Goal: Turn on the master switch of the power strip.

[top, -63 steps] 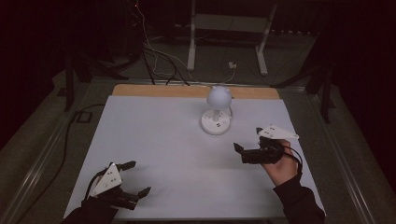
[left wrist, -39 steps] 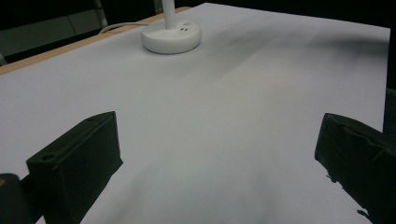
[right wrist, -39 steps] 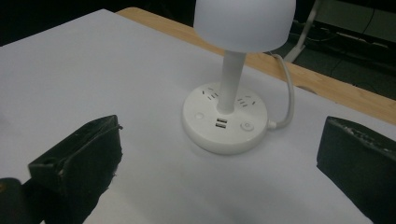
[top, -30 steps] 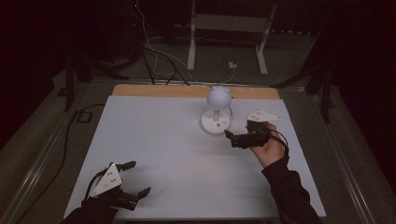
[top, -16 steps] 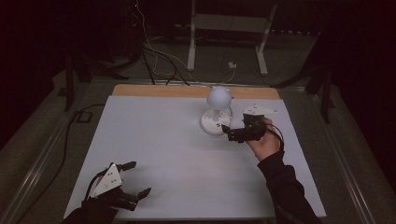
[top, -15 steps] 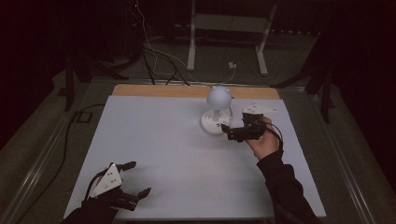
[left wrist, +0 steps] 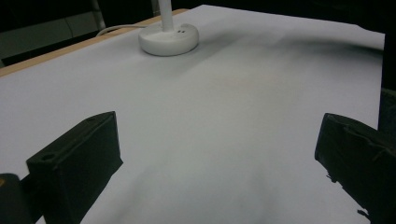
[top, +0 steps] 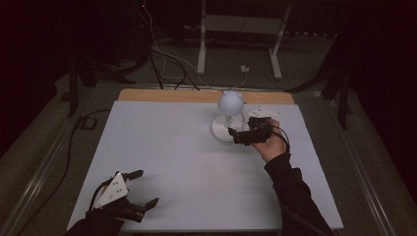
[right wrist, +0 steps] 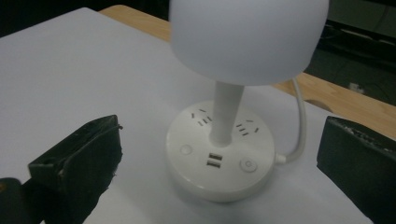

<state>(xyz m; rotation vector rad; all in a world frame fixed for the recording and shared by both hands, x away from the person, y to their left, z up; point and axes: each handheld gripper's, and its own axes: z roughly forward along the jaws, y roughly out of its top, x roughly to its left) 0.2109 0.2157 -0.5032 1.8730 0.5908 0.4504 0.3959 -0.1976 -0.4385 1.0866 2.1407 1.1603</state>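
Right gripper (top: pixel 238 135) hovers jaws spread just beside lamp (top: pixel 229 117) base at 1 o'clock; left gripper (top: pixel 139 187) spread, low at 7 o'clock on white table (top: pixel 167 147).

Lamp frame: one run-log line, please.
right gripper: open, at lamp base, not touching | left gripper: open, near table front edge | lamp: upright, unlit

White-covered worktop (top: pixel 187 162), wooden strip showing along far edge. White desk lamp (top: pixel 229 118) stands on it near far edge, right of centre: round base with sockets, USB ports, two buttons; thin stem, globe shade, white cord trailing off back.
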